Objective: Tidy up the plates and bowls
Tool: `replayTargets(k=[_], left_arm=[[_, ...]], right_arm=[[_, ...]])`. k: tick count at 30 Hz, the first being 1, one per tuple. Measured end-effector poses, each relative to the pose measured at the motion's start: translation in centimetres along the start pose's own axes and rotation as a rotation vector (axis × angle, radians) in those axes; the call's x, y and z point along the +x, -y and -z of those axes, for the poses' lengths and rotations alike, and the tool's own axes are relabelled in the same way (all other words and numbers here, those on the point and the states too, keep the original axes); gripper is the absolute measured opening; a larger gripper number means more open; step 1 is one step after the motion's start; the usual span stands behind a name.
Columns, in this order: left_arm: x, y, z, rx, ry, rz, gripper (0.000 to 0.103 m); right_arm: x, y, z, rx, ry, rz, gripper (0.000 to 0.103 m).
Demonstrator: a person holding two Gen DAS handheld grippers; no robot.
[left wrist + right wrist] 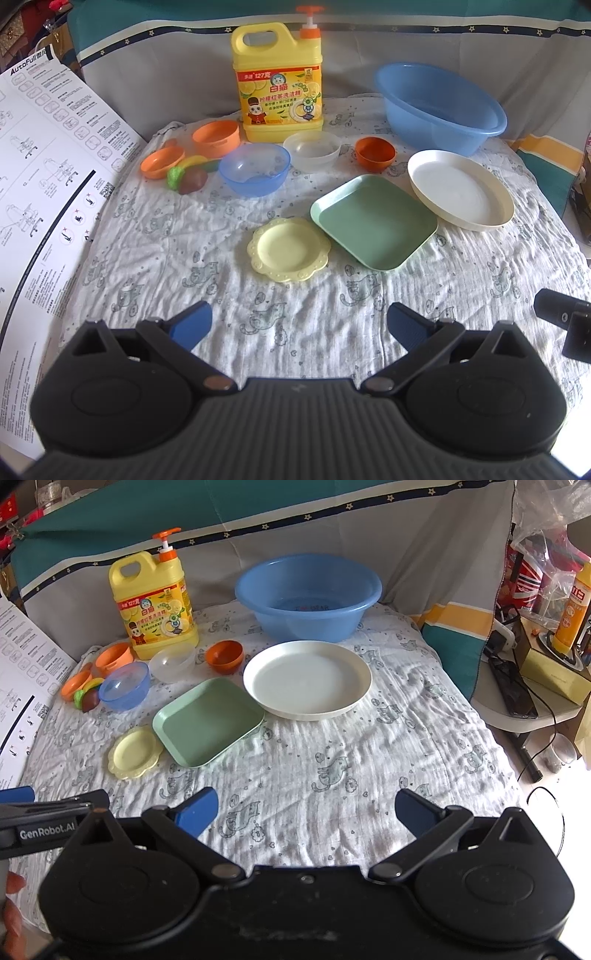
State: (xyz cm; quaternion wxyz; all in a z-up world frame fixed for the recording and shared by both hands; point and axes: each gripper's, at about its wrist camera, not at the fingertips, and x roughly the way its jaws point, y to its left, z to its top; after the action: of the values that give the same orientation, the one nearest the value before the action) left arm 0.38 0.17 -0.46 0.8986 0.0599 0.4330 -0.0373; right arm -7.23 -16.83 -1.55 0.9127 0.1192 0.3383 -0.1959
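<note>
On the cat-print cloth lie a small yellow scalloped plate (288, 249) (135, 753), a green square plate (373, 221) (207, 722) and a large white round plate (460, 190) (306, 679). Behind them stand a blue bowl (255, 168) (123, 686), a clear bowl (312, 149) (171, 664), a dark orange bowl (375, 151) (223, 656) and two light orange dishes (216, 137) (161, 161). My left gripper (299, 326) and right gripper (306, 812) hover open over the near cloth, holding nothing.
A blue basin (439, 107) (308, 594) and a yellow detergent jug (279, 90) (155, 605) stand at the back. Toy food (188, 175) lies by the bowls. A printed sheet (44, 184) covers the left edge. A side table with a bottle (570, 609) stands right.
</note>
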Motion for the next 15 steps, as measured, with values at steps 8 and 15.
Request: replayTargets(k=[8,15], left_arm=[[0.05,-0.04,0.15,-0.002,-0.005,0.0,0.103],[0.48,0.03,-0.11,0.001,-0.015,0.001,0.103]], right_arm=[[0.16,0.04,-0.12,0.001,-0.003,0.002,0.103],[0.61,0.23,-0.16,0.004,-0.006,0.003,0.103]])
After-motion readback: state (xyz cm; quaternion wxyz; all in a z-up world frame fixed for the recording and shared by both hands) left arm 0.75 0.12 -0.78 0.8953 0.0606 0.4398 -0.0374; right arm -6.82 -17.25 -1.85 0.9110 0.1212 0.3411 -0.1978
